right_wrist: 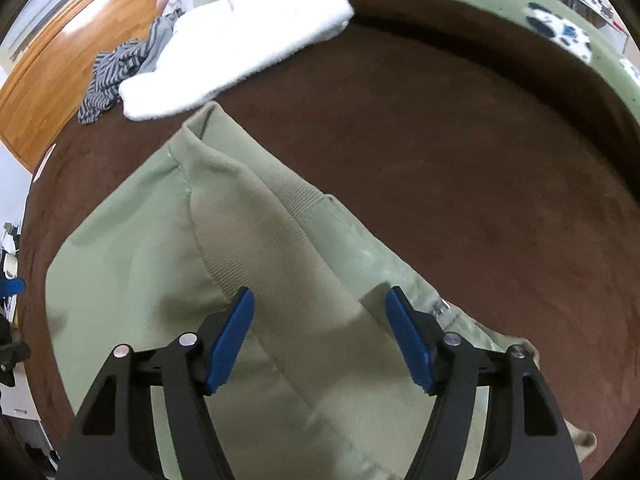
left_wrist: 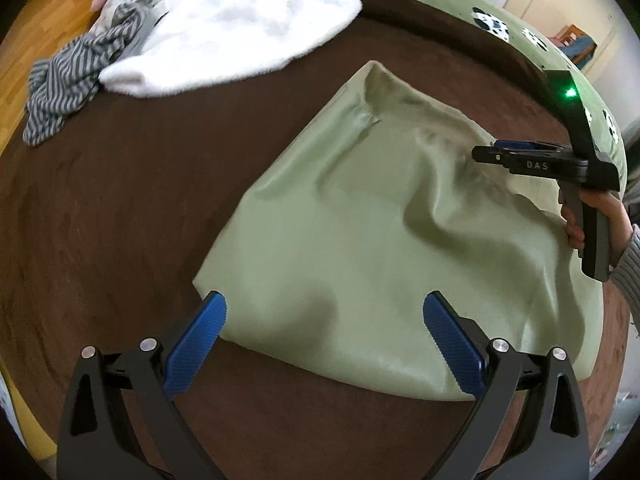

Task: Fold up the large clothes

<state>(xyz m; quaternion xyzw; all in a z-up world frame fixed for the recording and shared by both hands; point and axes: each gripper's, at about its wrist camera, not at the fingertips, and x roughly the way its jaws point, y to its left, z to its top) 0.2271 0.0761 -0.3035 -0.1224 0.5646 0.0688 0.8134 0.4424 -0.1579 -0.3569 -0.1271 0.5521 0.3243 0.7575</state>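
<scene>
The green garment point(left_wrist: 360, 248) lies partly folded on the brown bedcover point(left_wrist: 140, 200), and you see its near edge just under your left gripper point(left_wrist: 324, 340). The fingers of that gripper stand wide open with nothing between them. Your right gripper point(right_wrist: 320, 336) hangs over the ribbed band of the garment, and its fingers are also apart, not pressing the cloth. Around the garment the bedcover is bare on the left and on the far side, so there is room. Beyond the garment's far corner lies a white fleece point(left_wrist: 248, 28), and a striped cloth point(left_wrist: 68, 84) is beside it at the bed's edge. The garment's right end is cut off by your hand point(left_wrist: 592, 220). Both views are blurred, so small folds are hard to make out.
</scene>
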